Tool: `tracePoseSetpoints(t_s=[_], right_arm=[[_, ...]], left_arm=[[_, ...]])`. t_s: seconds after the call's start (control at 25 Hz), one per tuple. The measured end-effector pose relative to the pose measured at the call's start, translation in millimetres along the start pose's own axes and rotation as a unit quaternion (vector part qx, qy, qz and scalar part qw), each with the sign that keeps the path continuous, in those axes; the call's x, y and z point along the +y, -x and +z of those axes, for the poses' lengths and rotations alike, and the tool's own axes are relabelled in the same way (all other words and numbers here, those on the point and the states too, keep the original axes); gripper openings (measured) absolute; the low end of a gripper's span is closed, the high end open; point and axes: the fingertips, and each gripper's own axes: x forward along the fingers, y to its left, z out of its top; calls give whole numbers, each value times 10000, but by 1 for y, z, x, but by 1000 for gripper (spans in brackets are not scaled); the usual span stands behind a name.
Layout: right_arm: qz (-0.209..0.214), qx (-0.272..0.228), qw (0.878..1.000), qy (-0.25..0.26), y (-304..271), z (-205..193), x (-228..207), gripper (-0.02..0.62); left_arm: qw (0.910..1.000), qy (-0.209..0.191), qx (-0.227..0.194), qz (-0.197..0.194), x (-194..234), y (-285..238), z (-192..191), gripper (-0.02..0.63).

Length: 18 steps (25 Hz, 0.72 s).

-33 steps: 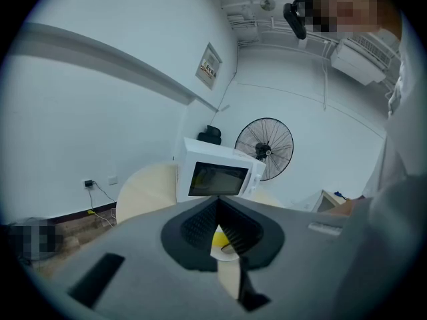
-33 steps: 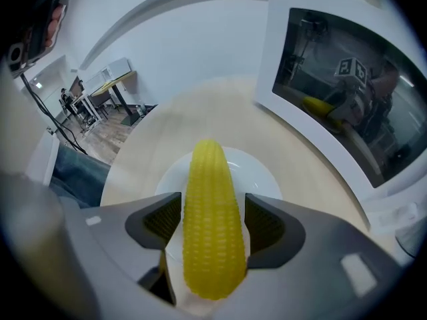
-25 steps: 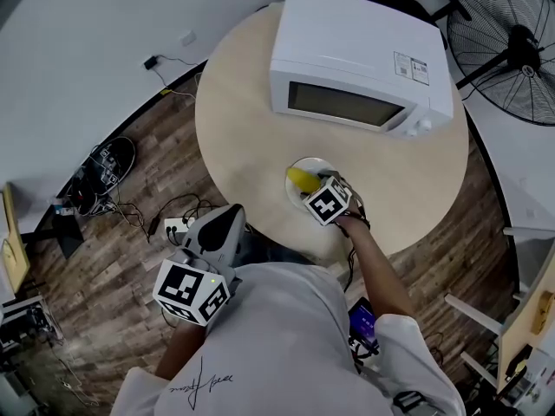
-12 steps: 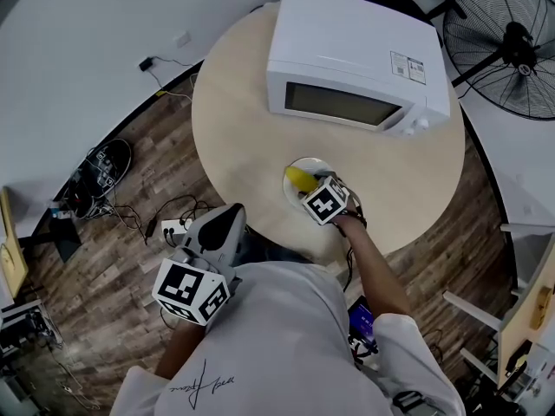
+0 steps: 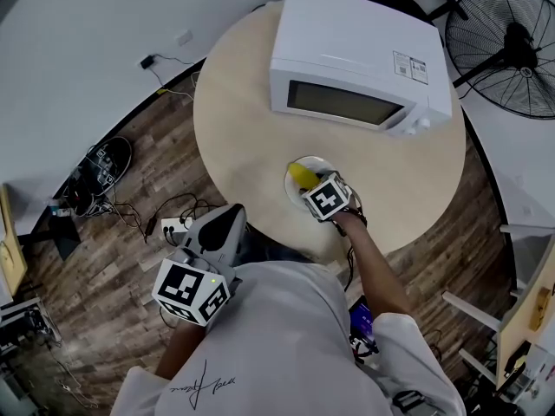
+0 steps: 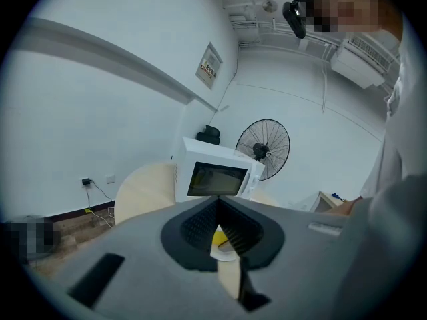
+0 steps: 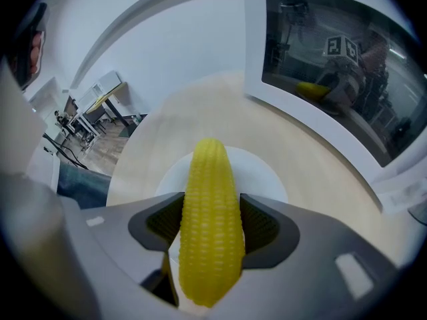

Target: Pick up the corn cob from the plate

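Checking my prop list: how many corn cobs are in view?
1. The corn cob lies over the white plate before the microwave, gripped by the right hand-held gripper, whose jaws have just been closing. The yellow shape in the microwave door is its reflection.

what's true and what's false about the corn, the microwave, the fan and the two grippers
1. The corn cob stands between the jaws of the right gripper. True; they have just been closing onto it.
2. The microwave has its door hanging open. False: the door is shut.
3. The left gripper holds the plate. False: its jaws are together on nothing; the plate sits on the table.
4. A fan stands on the floor beside the table. True.
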Motion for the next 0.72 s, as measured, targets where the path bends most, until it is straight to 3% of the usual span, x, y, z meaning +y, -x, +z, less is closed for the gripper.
tracePoseSetpoints(t_s=[0.72], right_arm=[[131, -169, 9982, -563, 11, -13, -2, 270]], left_arm=[[9999, -62, 0, -156, -15, -3, -2, -8]])
